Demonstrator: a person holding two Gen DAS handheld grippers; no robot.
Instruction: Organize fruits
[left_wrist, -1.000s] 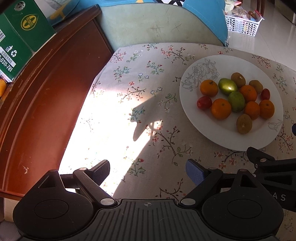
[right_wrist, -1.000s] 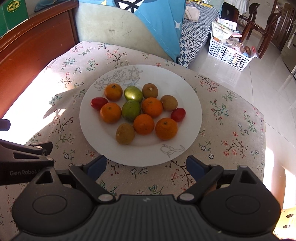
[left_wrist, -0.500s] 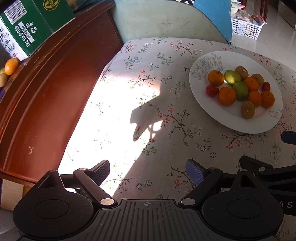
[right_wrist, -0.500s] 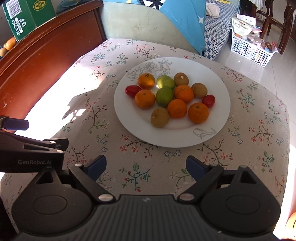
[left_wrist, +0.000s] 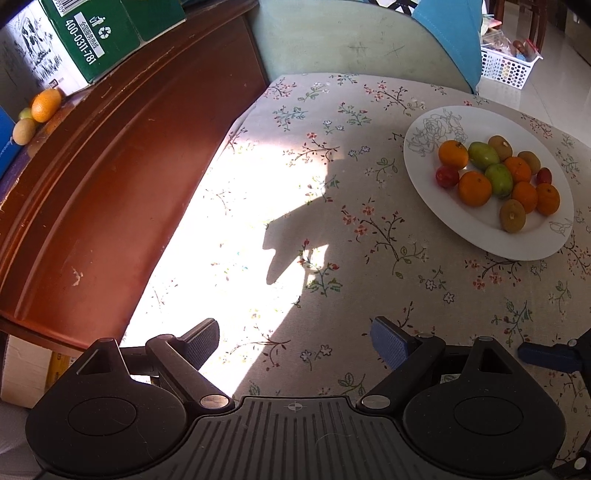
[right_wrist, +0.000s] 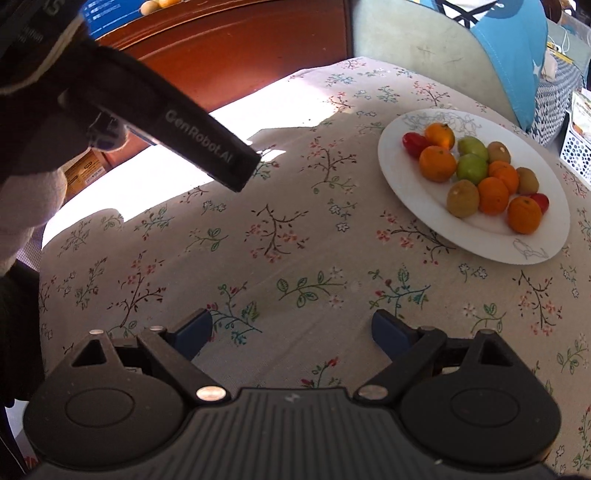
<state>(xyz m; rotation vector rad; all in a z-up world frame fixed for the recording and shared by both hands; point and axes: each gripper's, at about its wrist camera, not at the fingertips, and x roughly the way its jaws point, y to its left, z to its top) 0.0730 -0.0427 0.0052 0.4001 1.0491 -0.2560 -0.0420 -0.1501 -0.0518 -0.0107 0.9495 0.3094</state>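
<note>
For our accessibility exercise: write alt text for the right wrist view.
A white plate of oranges, green fruits, kiwis and red fruits sits on a floral tablecloth, ahead and right of the open, empty right claw. The left claw's black body crosses the upper left.

both wrist views angled down, sharing fruit plate (left_wrist: 436, 192) (right_wrist: 402, 192)

Our left gripper (left_wrist: 293, 341) and right gripper (right_wrist: 291, 330) are matte black, with ribbed bodies, round hubs, silver screws and blue textured pads (left_wrist: 388, 341). White "GenRobot.AI" lettering marks one bar.
</note>
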